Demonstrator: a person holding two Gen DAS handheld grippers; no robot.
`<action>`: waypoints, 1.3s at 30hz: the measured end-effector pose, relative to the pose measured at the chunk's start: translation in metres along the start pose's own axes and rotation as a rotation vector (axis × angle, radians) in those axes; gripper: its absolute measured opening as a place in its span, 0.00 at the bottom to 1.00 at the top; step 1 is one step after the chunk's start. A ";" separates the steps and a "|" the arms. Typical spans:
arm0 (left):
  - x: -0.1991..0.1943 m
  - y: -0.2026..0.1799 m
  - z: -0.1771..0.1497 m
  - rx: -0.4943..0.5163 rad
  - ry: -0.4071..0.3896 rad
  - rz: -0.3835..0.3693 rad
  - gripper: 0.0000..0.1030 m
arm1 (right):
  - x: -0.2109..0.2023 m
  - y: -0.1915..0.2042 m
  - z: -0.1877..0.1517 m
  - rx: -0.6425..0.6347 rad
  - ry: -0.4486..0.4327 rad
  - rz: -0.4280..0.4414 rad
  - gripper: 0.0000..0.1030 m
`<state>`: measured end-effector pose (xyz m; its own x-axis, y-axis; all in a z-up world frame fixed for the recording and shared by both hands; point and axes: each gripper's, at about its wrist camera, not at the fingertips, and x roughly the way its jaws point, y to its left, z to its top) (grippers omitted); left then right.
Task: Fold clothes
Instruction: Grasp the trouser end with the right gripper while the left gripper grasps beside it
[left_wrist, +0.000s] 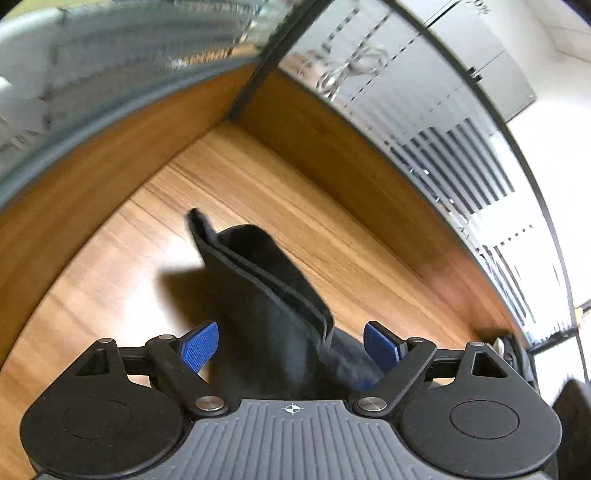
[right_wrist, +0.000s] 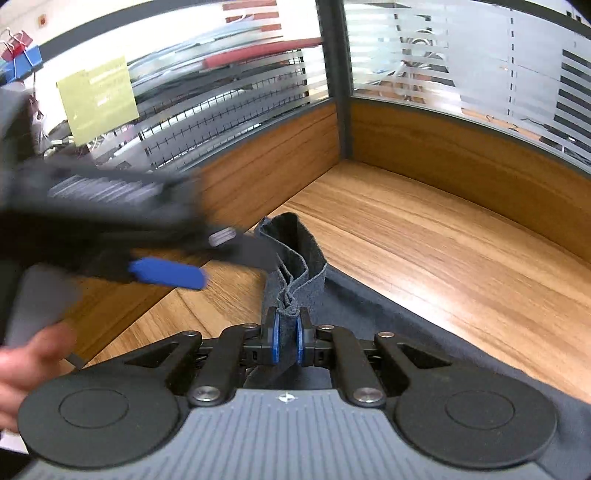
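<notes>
A: Left wrist view first. What is the left gripper (left_wrist: 291, 347) doing?

B: Its jaws stand wide apart. The blue pads (left_wrist: 199, 349) sit on either side of a dark garment (left_wrist: 258, 295), and neither pad presses on it.

A: So the cloth is between them but not held?

B: Yes. A folded, layered edge of the garment rises between the fingers and leans away from the gripper, over the wooden counter (left_wrist: 332, 229). Its shadow falls on the counter to the left of the cloth.

A: What lies beyond the garment?

B: A wooden partition panel (left_wrist: 110, 147) and striped frosted glass (left_wrist: 424, 122) meet in a corner past the garment.

A: Now the right wrist view.

B: The right gripper (right_wrist: 287, 338) is clamped tight on a bunched fold of the same dark garment (right_wrist: 295, 258). The fabric stands up out of the closed pads in pleats, and more of it spreads over the counter (right_wrist: 443, 240) to the right of the gripper and under it.

A: Is the other gripper visible there?

B: Yes, blurred, to the left of the garment. One blue pad (right_wrist: 166, 273) of the left gripper (right_wrist: 207, 254) shows clearly, apart from the cloth. A person's hand (right_wrist: 29, 362) shows at the left edge, below that gripper.

A: Anything behind it?

B: A yellow note (right_wrist: 98, 96) sits on the glass above the partition (right_wrist: 266, 155), left of the corner post (right_wrist: 334, 74).
</notes>
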<state>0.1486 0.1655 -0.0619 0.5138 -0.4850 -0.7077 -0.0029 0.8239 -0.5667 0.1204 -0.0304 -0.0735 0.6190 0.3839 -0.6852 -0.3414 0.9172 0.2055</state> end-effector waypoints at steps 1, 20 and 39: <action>0.008 -0.001 0.004 -0.014 0.015 0.002 0.86 | -0.001 -0.001 -0.001 0.007 -0.004 0.001 0.09; 0.048 -0.037 0.041 0.163 0.041 0.186 0.07 | -0.036 0.005 -0.016 0.047 -0.067 0.030 0.09; 0.128 -0.315 -0.106 0.729 0.189 -0.008 0.07 | -0.212 -0.118 -0.125 0.592 -0.293 -0.293 0.09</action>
<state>0.1241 -0.1870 -0.0190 0.3547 -0.4801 -0.8023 0.6029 0.7733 -0.1961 -0.0589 -0.2333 -0.0401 0.8192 0.0500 -0.5713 0.2565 0.8591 0.4429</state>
